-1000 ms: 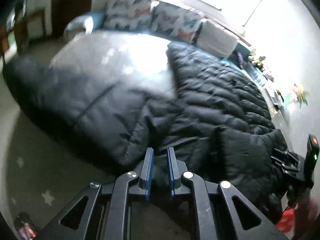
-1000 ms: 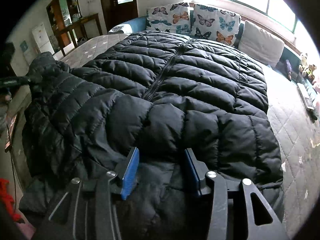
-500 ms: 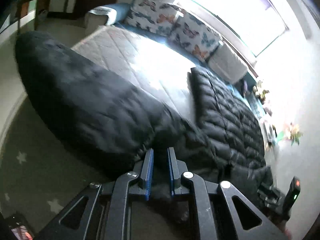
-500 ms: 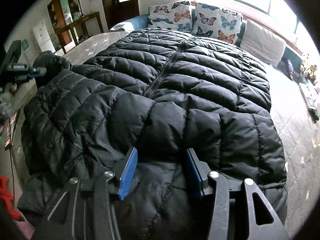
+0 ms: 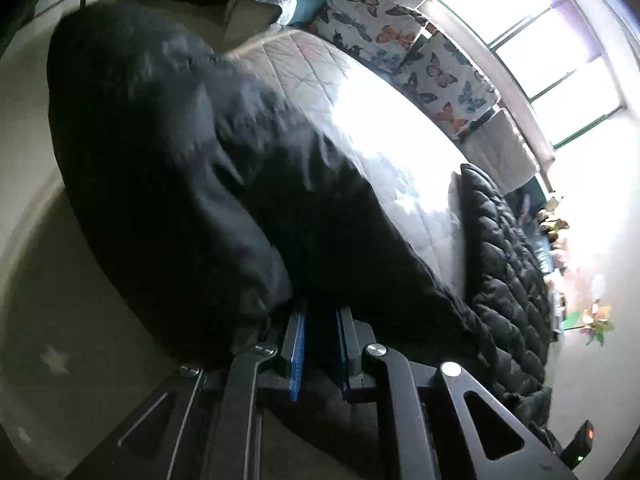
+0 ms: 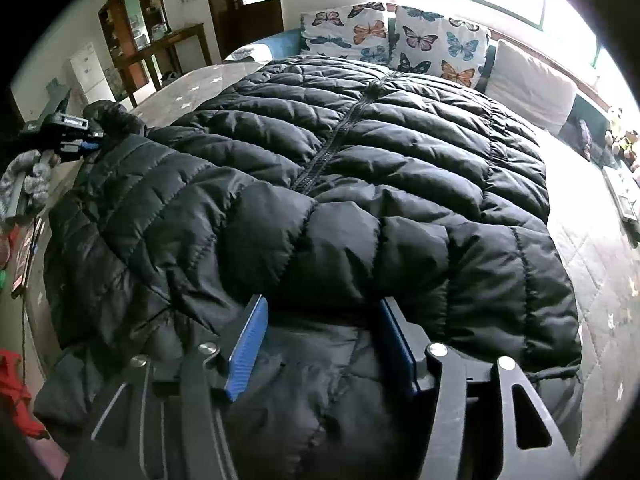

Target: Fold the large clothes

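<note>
Above jacket (image 6: pixel 360 184), right tongs (image 6: pixel 320 344) down-tilted

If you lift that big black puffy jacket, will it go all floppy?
Probably floppy: the jacket sags over the bed edge. Likely light for its size, since it looks puffy and quilted. Its shiny shell may be slippery.

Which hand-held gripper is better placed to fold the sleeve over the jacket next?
Left: the left hand-held gripper is shut on the sleeve. The right hand-held gripper is opening over the jacket.

Left hand-held gripper (image 5: pixel 320 344) clamps black jacket (image 5: pixel 200 184) fabric.
</note>
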